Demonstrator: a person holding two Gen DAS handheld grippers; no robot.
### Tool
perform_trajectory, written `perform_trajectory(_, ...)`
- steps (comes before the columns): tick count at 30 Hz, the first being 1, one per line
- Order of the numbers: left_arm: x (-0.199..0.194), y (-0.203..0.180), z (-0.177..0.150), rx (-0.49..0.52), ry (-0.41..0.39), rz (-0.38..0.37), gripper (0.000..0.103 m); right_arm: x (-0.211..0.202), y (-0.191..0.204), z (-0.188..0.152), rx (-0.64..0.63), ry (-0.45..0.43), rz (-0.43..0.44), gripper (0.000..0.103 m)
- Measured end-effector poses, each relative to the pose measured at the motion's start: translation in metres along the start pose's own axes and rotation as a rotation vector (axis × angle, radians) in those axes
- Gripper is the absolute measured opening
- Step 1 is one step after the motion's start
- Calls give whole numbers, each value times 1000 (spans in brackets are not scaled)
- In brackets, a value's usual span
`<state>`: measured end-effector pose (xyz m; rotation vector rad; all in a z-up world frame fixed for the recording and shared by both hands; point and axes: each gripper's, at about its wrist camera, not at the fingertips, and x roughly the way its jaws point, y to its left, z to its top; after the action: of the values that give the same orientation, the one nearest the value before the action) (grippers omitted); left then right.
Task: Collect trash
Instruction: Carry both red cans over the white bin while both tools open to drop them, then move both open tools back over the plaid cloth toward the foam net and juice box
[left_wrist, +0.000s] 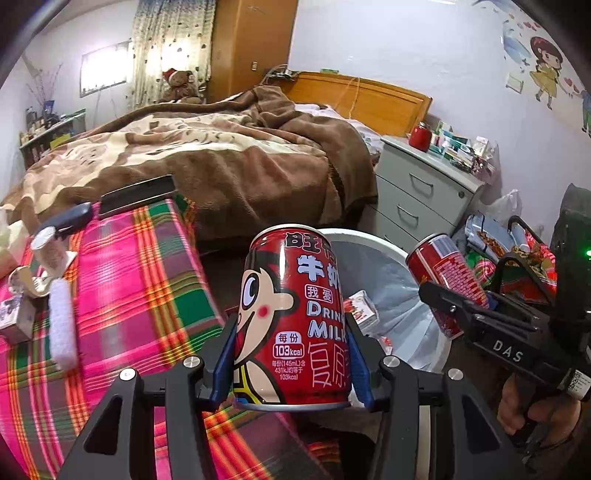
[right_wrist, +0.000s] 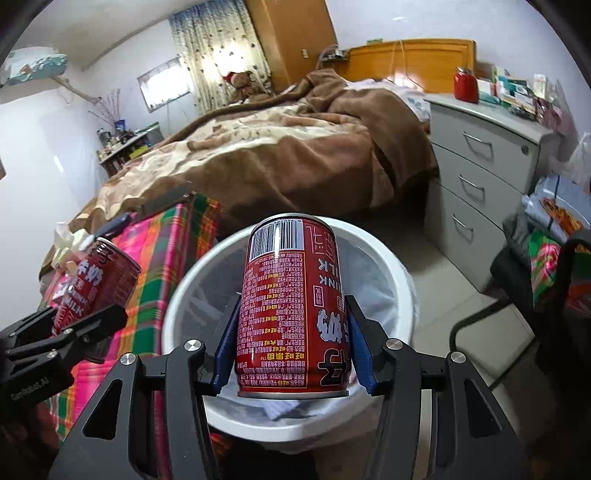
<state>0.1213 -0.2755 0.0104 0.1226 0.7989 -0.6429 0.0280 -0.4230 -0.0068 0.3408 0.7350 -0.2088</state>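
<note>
Left wrist view
My left gripper (left_wrist: 291, 354): clamped on a red milk can (left_wrist: 291, 317), blue pads pressing both its sides; the can stands upright with the cartoon face toward the camera.
Bench (left_wrist: 122, 295): covered in a pink, green and orange plaid cloth, at left; a white roll (left_wrist: 62, 325) and a small carton (left_wrist: 14, 317) lie on it near its left edge.
Trash bin (left_wrist: 388, 280): white, lined with a pale bag, just behind and right of my can; a small carton (left_wrist: 362, 310) lies inside it.
My right gripper (left_wrist: 458, 299): seen at right, holding a second red can (left_wrist: 443, 280) tilted over the far side of the bin; a hand (left_wrist: 532, 410) grips its handle.
Background: a bed with a brown blanket (left_wrist: 221, 147), a grey drawer chest (left_wrist: 417, 188).

Right wrist view
My right gripper (right_wrist: 291, 354): clamped on the second red can (right_wrist: 291, 310), held upside down, barcode at the top, lettering inverted.
Trash bin (right_wrist: 207, 266): directly beneath and behind this can; its white rim rings the can, and crumpled paper (right_wrist: 277, 408) shows in the liner.
My left gripper (right_wrist: 79, 325): at left, holding the red milk can (right_wrist: 96, 280) above the edge of the plaid bench (right_wrist: 166, 273), beside the bin.
Background: drawer chest (right_wrist: 480, 177) at right, bed (right_wrist: 277, 155) behind.
</note>
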Motion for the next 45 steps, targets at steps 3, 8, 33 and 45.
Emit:
perform_trajectory(3,14,-7,1,8,25,-7,52,5,-9,-1,22,21,-20,54)
perform_trajectory(8,34,-17,-2,21,64,-7,52,15,-17,-4,30,59,-49,54)
perform_trajectory(33,17,1,2,-30,7,-2,67,1,-2,2,7,-4,-30,62)
perform_trajectory(45,-12,24,-10,-64,-27,33,67,-4,23,0,-15,-24,-1,62)
